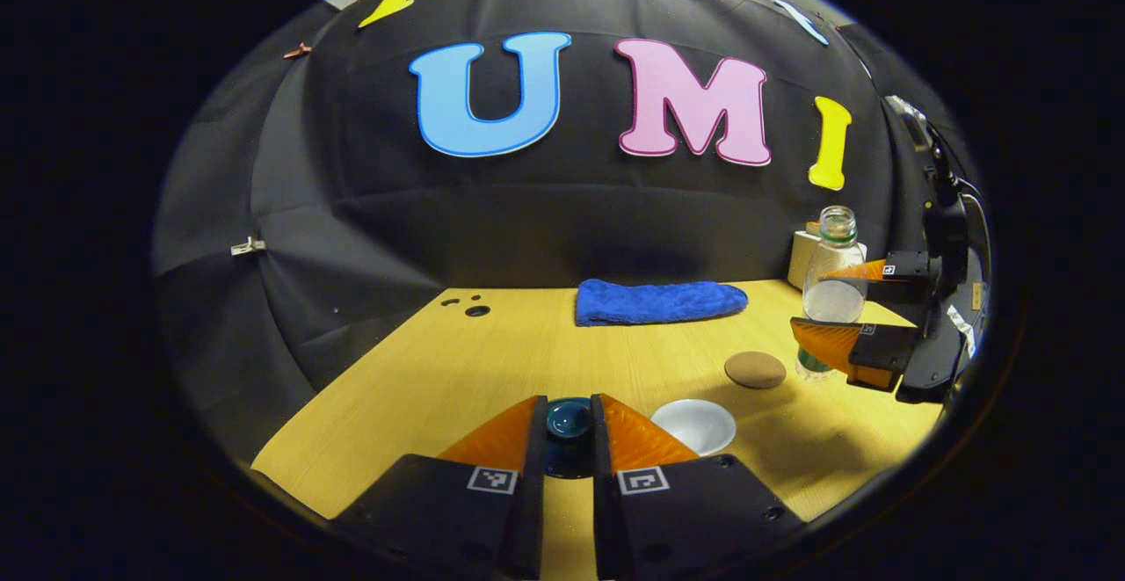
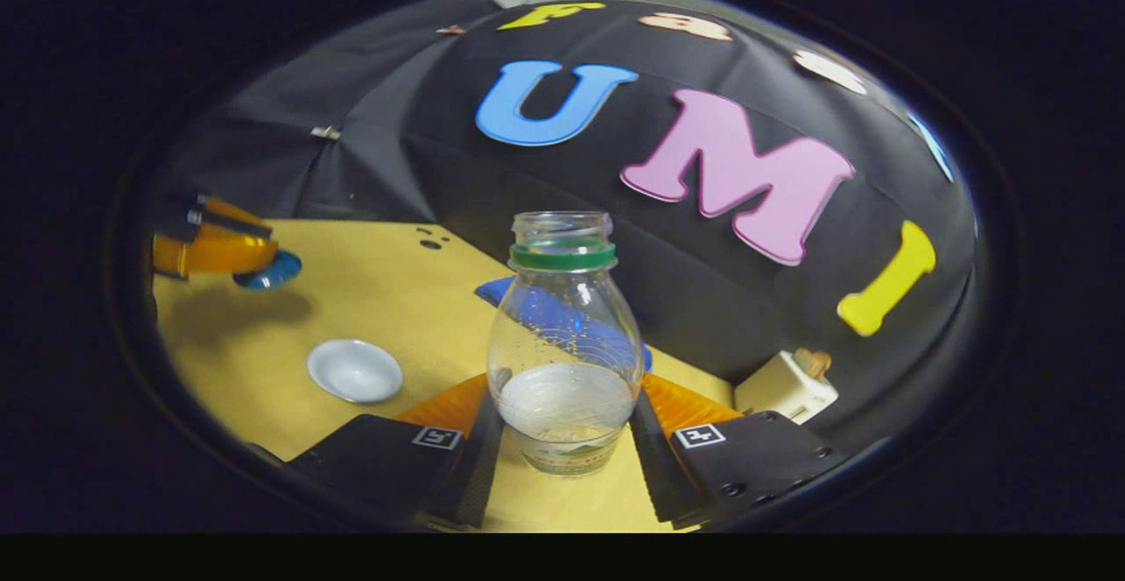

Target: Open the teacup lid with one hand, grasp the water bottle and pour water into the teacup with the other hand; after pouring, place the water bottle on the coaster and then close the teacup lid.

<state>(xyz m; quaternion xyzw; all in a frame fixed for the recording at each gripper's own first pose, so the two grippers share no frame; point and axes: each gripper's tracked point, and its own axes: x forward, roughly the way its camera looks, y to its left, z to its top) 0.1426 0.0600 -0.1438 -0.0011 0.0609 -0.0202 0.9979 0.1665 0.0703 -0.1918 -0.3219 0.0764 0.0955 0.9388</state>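
The left gripper (image 1: 569, 427) has its fingers closed narrowly on the dark blue teacup lid (image 1: 569, 418), which sits pinched between them above the counter (image 1: 457, 370). Just right of those fingers the white teacup (image 1: 694, 425) stands open, and beyond it lies the round brown coaster (image 1: 755, 369), with bare wood around both.

The right gripper (image 2: 562, 423) clamps its fingers on the lower body of the water bottle (image 2: 562, 344) (uncapped, upright, partly filled). In the left gripper view the bottle (image 1: 832, 286) is just beside the coaster, close to the counter's right edge, where a cream box (image 1: 804, 256) stands behind it. A blue towel (image 1: 659, 301) lies along the far edge by the wall, well apart from the cup.

In the right gripper view the left gripper (image 2: 215, 247) holds the lid (image 2: 268, 272) over open counter, apart from the teacup (image 2: 354, 370).
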